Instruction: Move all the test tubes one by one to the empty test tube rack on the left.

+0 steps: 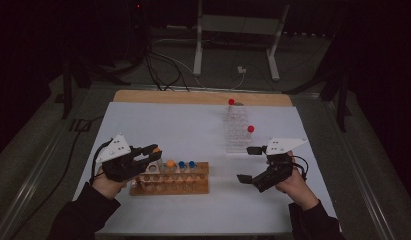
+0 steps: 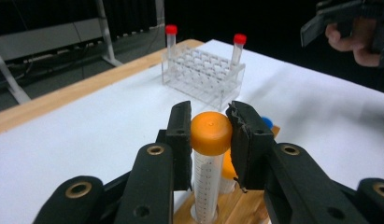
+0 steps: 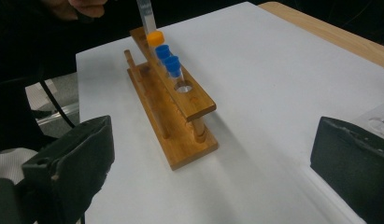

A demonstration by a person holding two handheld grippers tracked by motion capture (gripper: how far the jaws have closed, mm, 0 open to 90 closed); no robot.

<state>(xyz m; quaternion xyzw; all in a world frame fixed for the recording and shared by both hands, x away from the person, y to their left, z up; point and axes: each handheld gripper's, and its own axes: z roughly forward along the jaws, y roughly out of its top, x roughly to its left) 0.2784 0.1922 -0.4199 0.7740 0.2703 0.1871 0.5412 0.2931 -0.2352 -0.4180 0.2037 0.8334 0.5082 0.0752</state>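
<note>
My left gripper [image 2: 210, 135] is shut on the orange cap [image 2: 210, 132] of a clear graduated tube [image 2: 203, 184]. The tube stands upright with its lower end at the left end of the wooden rack [image 1: 170, 186]. The same gripper [image 1: 152, 151] and tube [image 3: 145, 16] appear over that rack end. In the rack [image 3: 180, 107] stand another orange-capped tube [image 3: 155, 38] and two blue-capped tubes [image 3: 167, 57]. My right gripper [image 1: 248, 164] hovers open to the right of the rack, nothing between its wide-apart jaws [image 3: 213, 163].
A clear plastic rack [image 1: 237, 131] stands behind the right gripper, holding two red-capped tubes [image 1: 231, 101] [image 1: 250, 128]; it is also ahead of the left gripper [image 2: 203, 74]. White sheet [image 1: 173, 125] covers the table, with a wooden edge at the back. Cables and stand legs lie beyond.
</note>
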